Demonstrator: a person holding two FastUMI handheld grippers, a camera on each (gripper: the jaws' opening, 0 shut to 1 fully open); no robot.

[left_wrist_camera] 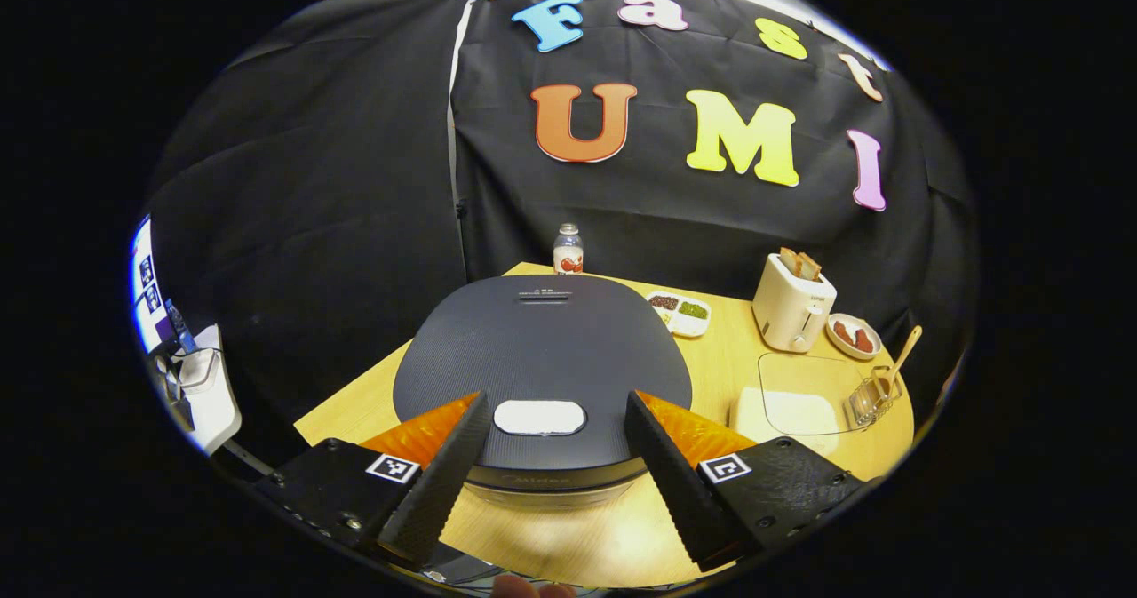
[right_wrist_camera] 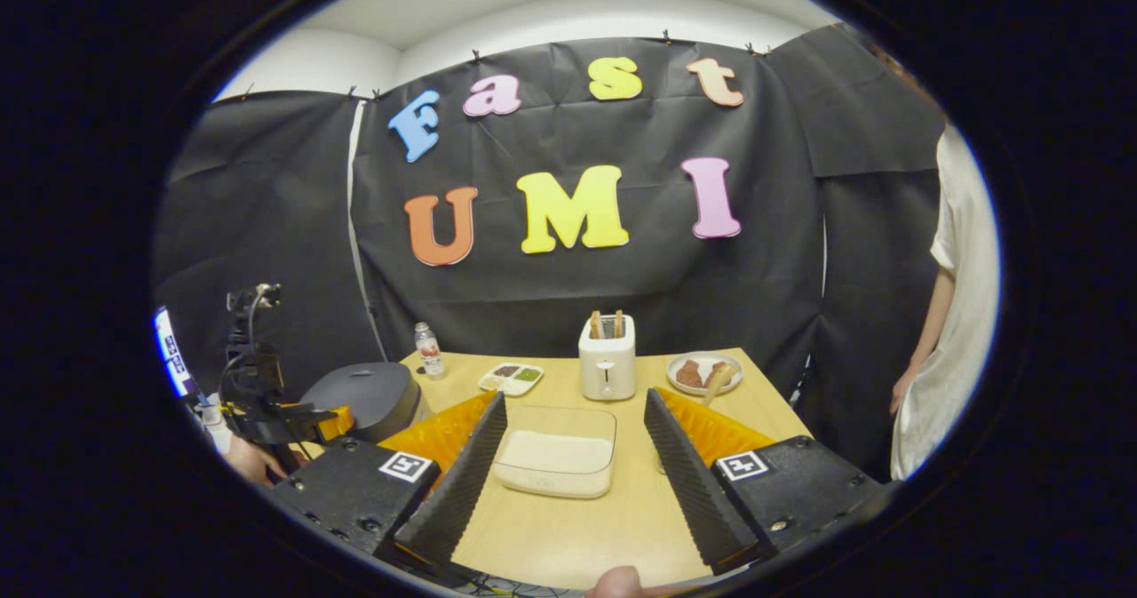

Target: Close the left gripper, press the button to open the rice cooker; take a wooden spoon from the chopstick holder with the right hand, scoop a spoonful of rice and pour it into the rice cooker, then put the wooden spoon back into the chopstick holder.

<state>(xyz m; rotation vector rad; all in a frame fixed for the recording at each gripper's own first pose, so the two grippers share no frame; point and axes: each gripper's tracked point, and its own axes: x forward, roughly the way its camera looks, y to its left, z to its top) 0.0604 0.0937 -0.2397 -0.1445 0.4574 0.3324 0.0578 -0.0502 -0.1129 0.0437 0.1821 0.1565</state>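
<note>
You are holding the left tool wide open and empty over the dark round rice cooker, its white button between the fingers, ready to close and press.

Toaster, bottle, 2 dishes.

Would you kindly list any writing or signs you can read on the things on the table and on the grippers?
Nothing can be quoted.
Rice cooker, front rim: faint brand word, too blurred to read.
Rice cooker lid, rear: small marking, too small to read.
Toaster, front: tiny word, unreadable.
Bottle: label too small to read.
Left gripper and right gripper: square black-and-white code markers, no words.
</note>
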